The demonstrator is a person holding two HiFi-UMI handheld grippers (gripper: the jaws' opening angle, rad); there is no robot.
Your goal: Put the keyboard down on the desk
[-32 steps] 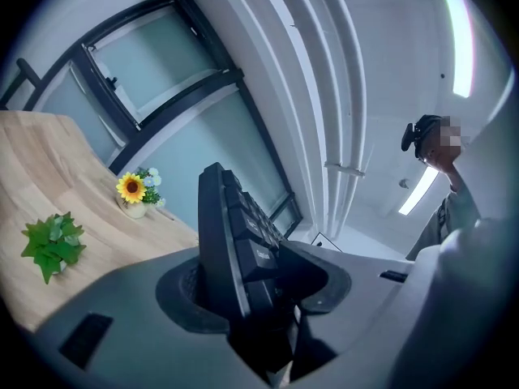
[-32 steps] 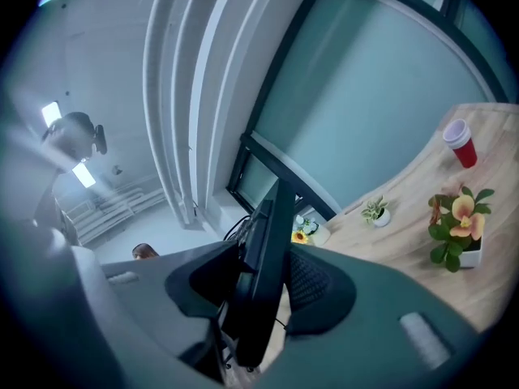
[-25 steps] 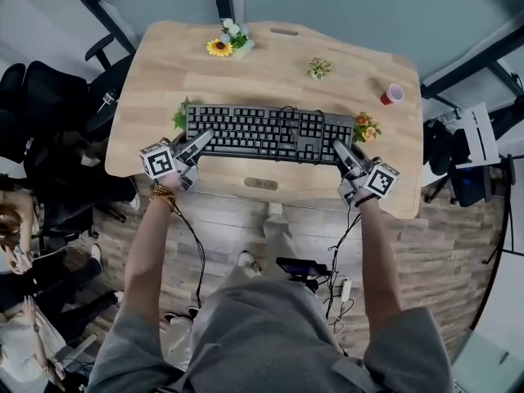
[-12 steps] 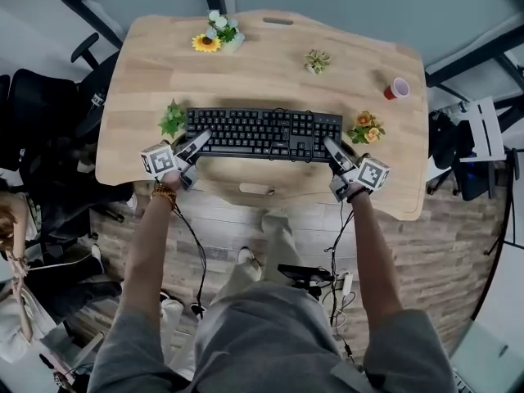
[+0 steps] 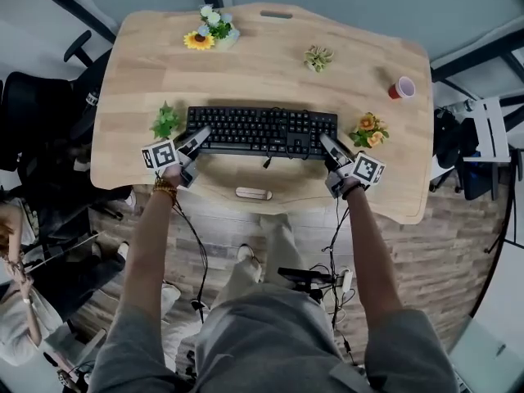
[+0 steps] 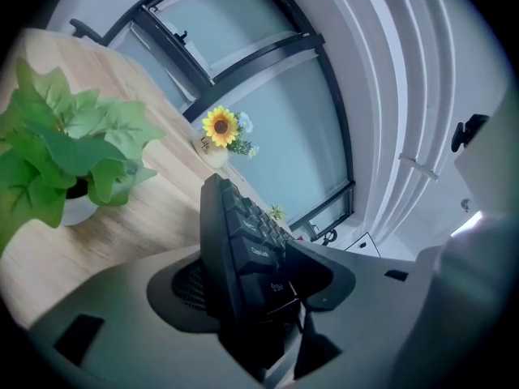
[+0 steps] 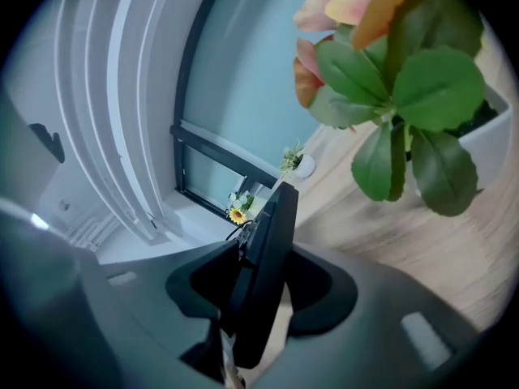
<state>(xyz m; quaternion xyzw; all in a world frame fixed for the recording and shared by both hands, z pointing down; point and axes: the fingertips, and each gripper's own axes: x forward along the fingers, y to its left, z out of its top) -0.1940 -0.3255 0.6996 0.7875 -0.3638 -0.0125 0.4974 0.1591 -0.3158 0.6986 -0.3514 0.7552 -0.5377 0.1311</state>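
A black keyboard (image 5: pixel 262 131) lies lengthwise across the middle of the wooden desk (image 5: pixel 270 68), its cable end dangling at the front. My left gripper (image 5: pixel 199 140) is at its left end; the jaws are opening, with the keyboard's end (image 6: pixel 235 241) still between them and the pads no longer clamping it. My right gripper (image 5: pixel 329 147) is shut on the right end, where the keyboard's thin edge (image 7: pixel 269 241) sits between the two pads. The keyboard looks level with the desktop; I cannot tell whether it rests fully on it.
A small green plant (image 5: pixel 166 121) stands just left of the keyboard and an orange-flowered pot (image 5: pixel 368 129) just right of it. A sunflower pot (image 5: pixel 205 33), a succulent (image 5: pixel 318 56) and a red cup (image 5: pixel 403 88) stand further back. Black chairs (image 5: pixel 41 129) stand to the desk's left.
The keyboard and both grippers have shifted a little away from the desk's front edge. Both grippers stay at the keyboard's ends.
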